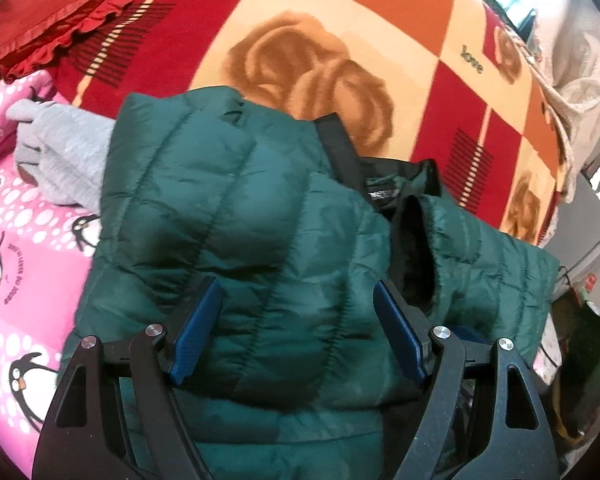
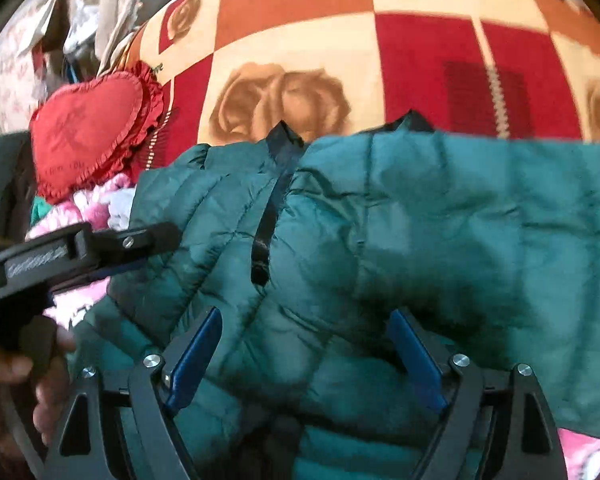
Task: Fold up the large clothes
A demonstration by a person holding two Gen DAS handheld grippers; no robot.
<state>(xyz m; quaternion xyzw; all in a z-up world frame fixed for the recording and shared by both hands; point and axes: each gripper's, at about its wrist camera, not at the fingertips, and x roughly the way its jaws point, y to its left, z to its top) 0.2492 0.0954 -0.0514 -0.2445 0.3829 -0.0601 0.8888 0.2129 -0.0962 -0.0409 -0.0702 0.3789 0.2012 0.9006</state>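
A dark green quilted puffer jacket lies on the bed, partly folded, with its black lining and a sleeve opening showing at the right. It fills the right wrist view too, with a dark zipper strip down its middle. My left gripper is open, its blue pads apart just above the jacket. My right gripper is open over the jacket as well. Neither holds any cloth. The left gripper's body shows at the left of the right wrist view, held by a hand.
The bed has a red, orange and cream rose blanket. A red heart-shaped frilled pillow lies at the left. A pink penguin-print sheet and a grey knit garment lie left of the jacket. The bed edge and room clutter are at the far right.
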